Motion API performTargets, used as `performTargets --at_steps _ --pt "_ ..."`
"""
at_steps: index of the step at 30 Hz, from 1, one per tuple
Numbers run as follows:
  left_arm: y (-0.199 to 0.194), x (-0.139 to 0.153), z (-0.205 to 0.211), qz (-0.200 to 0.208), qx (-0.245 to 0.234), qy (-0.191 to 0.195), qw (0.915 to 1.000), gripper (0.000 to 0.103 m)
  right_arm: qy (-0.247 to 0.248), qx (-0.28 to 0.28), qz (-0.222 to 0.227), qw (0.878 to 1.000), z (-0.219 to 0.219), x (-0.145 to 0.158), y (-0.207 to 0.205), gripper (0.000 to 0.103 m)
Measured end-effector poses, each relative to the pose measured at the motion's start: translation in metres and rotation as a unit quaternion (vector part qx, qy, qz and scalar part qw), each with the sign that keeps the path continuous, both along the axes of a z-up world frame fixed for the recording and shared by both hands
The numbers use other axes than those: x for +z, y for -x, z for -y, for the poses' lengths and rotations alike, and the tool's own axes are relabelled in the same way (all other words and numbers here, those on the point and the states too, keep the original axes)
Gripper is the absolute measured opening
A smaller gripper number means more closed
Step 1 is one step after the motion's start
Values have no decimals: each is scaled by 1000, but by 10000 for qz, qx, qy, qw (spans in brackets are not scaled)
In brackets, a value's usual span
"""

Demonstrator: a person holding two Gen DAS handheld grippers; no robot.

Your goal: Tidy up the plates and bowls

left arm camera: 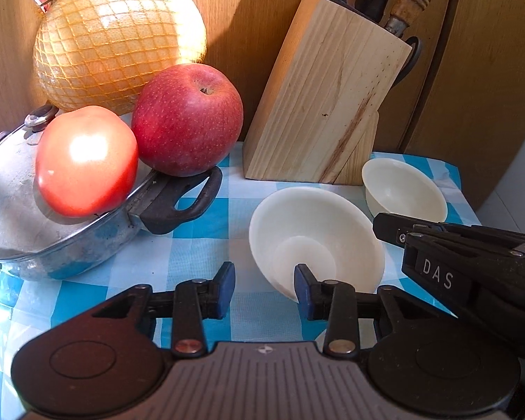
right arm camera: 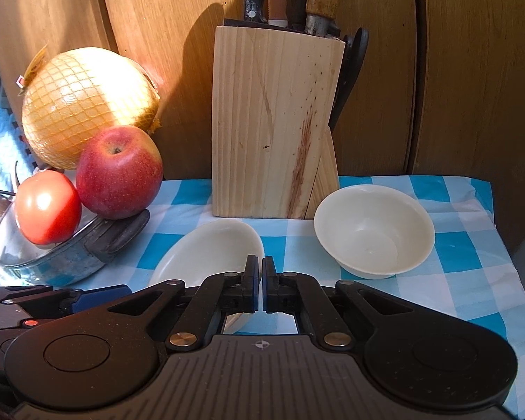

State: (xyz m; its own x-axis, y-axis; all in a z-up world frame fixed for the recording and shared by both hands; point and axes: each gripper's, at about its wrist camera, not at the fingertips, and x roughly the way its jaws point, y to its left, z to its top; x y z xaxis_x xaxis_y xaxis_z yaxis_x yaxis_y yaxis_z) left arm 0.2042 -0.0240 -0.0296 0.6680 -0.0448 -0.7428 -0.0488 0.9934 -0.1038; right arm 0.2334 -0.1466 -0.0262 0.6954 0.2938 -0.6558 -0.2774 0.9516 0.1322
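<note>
Two white bowls sit on the blue-checked cloth. The near bowl (left arm camera: 315,234) (right arm camera: 210,248) is tipped up on edge, its opening turned to one side. My right gripper (right arm camera: 260,280) is shut on its rim; its black tip (left arm camera: 385,225) meets the bowl's right edge in the left wrist view. My left gripper (left arm camera: 265,281) stands partly open at the bowl's near rim. One blue pad is over the inside, and the other is outside with cloth showing between it and the wall. The far bowl (left arm camera: 402,189) (right arm camera: 374,231) stands upright by the knife block.
A wooden knife block (left arm camera: 322,94) (right arm camera: 273,122) stands behind the bowls against wooden boards. To the left, a lidded metal pot (left arm camera: 52,238) carries a tomato (left arm camera: 87,161) and an apple (left arm camera: 189,119), with a netted pomelo (left arm camera: 119,35) behind. The table's edge (right arm camera: 507,255) runs close to the right.
</note>
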Motion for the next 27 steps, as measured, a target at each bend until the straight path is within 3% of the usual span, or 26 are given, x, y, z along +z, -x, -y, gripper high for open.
performTargets --at_steps 8,13,15,16,17,19,22,24,27 --pt "16 11 12 113 -257 37 9996 31 -61 -90 28 9999 10 9 25 2" --pt "9 9 9 78 -77 -57 9999 31 -72 -227 45 9997 14 10 30 3" --pt "0 3 2 -84 115 22 9999 31 -160 -383 -29 9991 16 5 23 10" --pt "-6 -1 -5 -188 234 202 9993 31 -189 -479 -95 9986 18 1 18 21" --pt "-12 -5 -8 -285 298 346 9986 31 -195 -536 -161 9982 19 -2 13 26" --pt "-22 -9 -12 -387 367 532 9972 32 -237 -684 -229 9971 22 -11 2 26" --pt "-31 -11 -14 -291 444 660 9964 33 -450 -770 -419 9951 24 -21 -13 38" --pt "-36 -10 -15 -232 427 765 9959 36 -576 -772 -531 9939 25 -28 -20 39" --pt "-41 -15 -8 -241 404 469 9978 37 -435 -687 -606 9948 20 -35 -27 39"
